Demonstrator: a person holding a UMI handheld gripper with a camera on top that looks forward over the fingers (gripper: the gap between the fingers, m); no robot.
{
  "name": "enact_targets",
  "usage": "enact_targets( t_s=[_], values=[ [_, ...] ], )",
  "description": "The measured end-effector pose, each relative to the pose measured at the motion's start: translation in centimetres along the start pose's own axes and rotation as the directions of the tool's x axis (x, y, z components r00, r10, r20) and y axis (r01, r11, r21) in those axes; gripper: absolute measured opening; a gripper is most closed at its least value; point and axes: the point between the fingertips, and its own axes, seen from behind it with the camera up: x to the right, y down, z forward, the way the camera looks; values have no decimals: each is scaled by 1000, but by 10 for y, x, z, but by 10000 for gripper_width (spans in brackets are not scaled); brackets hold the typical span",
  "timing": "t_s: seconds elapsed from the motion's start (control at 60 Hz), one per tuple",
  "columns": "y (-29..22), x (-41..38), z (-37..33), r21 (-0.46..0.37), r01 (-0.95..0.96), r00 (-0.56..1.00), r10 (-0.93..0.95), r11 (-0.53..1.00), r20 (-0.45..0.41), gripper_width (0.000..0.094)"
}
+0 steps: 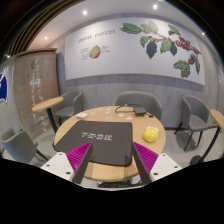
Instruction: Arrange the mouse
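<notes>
- One round wooden table [100, 165] sits just ahead of the gripper [110, 160], w/ chairs ringed around it.
- Gripper: released, fingers spread wide; pink pads [78, 158] on inner faces, nothing pressed between them.
- Dark mouse pad [100, 146] w/ white lettering along its far edge lies flat on table, between the fingers & reaching just beyond the tips. It rests on the table, not grasped.
- Yellow rounded object [150, 133] on table at approx 2 o'clock from the mouse pad, apart from it, near table edge. Could be the mouse; can't tell for sure, too small.
- Grey chair [136, 102] at 12 o'clock beyond table, facing it.
- Second grey chair [196, 118] at approx 3 o'clock; another [18, 146] at approx 9 o'clock.
- Smaller round side table [46, 104] at approx 10 o'clock, well apart, w/ a chair [70, 101] just beside it.
- Back wall: big pale mural [130, 48] w/ leafy branch & dark berries on the 1–2 o'clock side, a yellowish fruit & some text toward 11 o'clock.
- Ceiling spotlights [85, 13] above.
</notes>
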Motion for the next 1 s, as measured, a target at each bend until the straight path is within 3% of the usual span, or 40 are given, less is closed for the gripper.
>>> enact_targets(
  t_s=[0.233,0.4,0.55,0.717,0.783,0.833,1.0],
  values=[
    [-10,93,21,18,30,984,-26,999,-177,818],
    [8,166,67,-30,-20,984,15,999,-177,809],
    [29,163,104,-117,-40,995,29,992,-95,807],
    [14,163,140,-95,1,995,-10,995,-98,776],
    [10,166,154,-86,10,992,-20,996,-125,713],
    [7,167,158,-82,7,991,-18,997,-131,563],
    [8,171,154,-86,-64,986,50,994,-162,391]
  ],
)
